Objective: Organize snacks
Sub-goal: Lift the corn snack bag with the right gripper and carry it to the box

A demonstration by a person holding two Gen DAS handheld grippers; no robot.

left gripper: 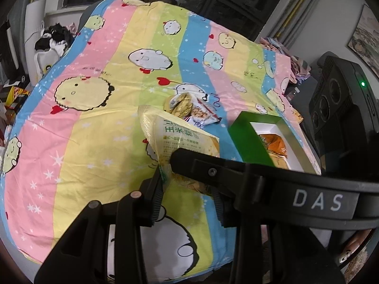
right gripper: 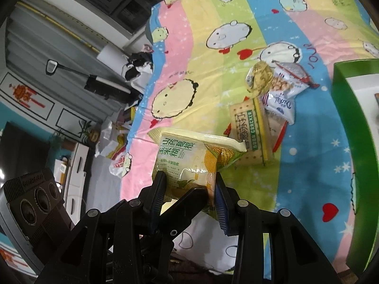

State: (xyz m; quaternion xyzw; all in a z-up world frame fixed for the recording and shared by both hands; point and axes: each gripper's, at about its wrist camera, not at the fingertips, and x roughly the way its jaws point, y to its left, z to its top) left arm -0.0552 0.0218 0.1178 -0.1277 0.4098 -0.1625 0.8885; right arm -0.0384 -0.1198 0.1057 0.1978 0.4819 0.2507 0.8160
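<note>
Both grippers are on the same yellow corn-paste packet [right gripper: 189,163], lifted clear of the striped cartoon sheet [left gripper: 78,142] that covers the bed.

Right gripper [right gripper: 189,184]: fingers [right gripper: 159,187] narrow, clamped on the packet's lower end, one pad on each side edge. Packet stands upright above them, printed face to the camera.

Left gripper [left gripper: 188,190]: its left finger [left gripper: 155,196] presses the packet's crumpled lower edge. In that view the right gripper's black finger crosses in front, so the far pad's contact is only partly visible; the gap is narrow and the packet sits in it.

Rest of the snacks lie on the sheet past the packet, toward the middle of the bed: soda cracker pack [right gripper: 251,132], flat, just behind the packet; white-blue packets [right gripper: 281,104] touching it on its right; gold foil packet [right gripper: 259,78] at the pile's far end.

Green box [left gripper: 251,142], white inside, sits open near the bed's right edge. It holds an orange packet [left gripper: 274,145]. The box is apart from the pile.
</note>
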